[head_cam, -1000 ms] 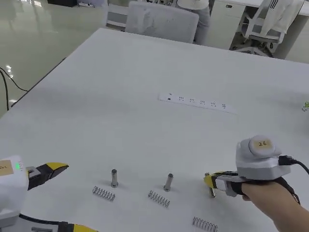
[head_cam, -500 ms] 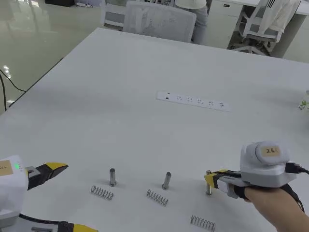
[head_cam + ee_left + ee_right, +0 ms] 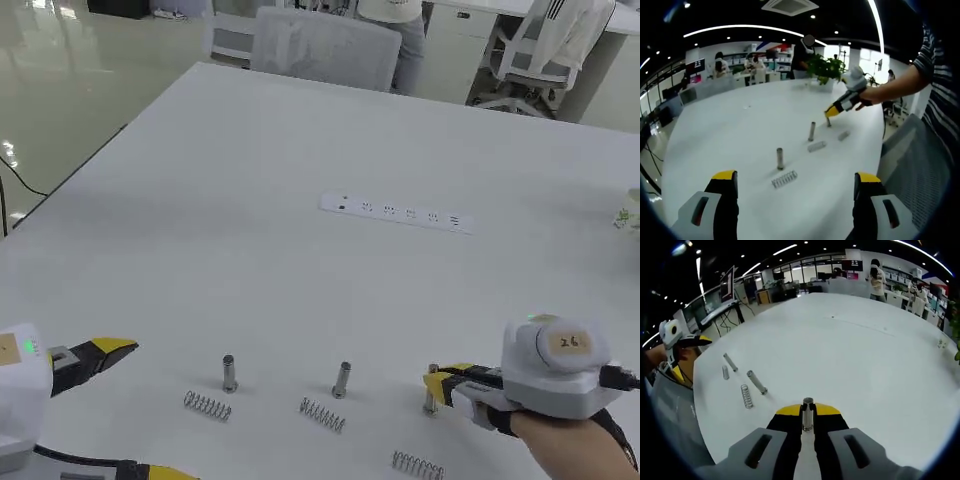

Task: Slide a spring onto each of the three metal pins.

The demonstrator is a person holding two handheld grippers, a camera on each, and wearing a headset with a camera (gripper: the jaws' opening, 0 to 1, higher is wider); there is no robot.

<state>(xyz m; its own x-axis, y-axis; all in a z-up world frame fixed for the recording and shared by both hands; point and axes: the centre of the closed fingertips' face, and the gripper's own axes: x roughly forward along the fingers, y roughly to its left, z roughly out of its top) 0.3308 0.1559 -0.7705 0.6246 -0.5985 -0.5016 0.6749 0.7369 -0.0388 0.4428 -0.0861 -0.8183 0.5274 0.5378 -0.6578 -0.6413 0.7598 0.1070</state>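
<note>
I count three short grey metal pins standing on the white table (image 3: 300,150), three coiled wire springs lying flat, and one long white power strip (image 3: 397,213) well beyond both sets of fingers.

My left gripper (image 3: 796,176) sits low over the table, its yellow-tipped fingers (image 3: 725,176) spread wide with nothing between them. The left pin (image 3: 229,372) and the left spring (image 3: 207,405) lie just ahead of those fingers, the spring on the nearer side, close beside the pin. The middle pin (image 3: 342,379) and the middle spring (image 3: 322,415) sit further out, between my two grippers.

My right gripper (image 3: 808,410) has its fingers (image 3: 826,410) pressed in on the right pin (image 3: 432,392), which stands upright between the tips on the table. The right spring (image 3: 417,465) lies near those fingers, on my side of them, apart from the pin.

Since a second ago the pins and springs have kept their places, and only the head view has drifted. The left gripper hangs as before. The right hand (image 3: 575,435) has sunk lower behind its pin, so that gripper lies nearly level with the table, pointing across towards the left one.
</note>
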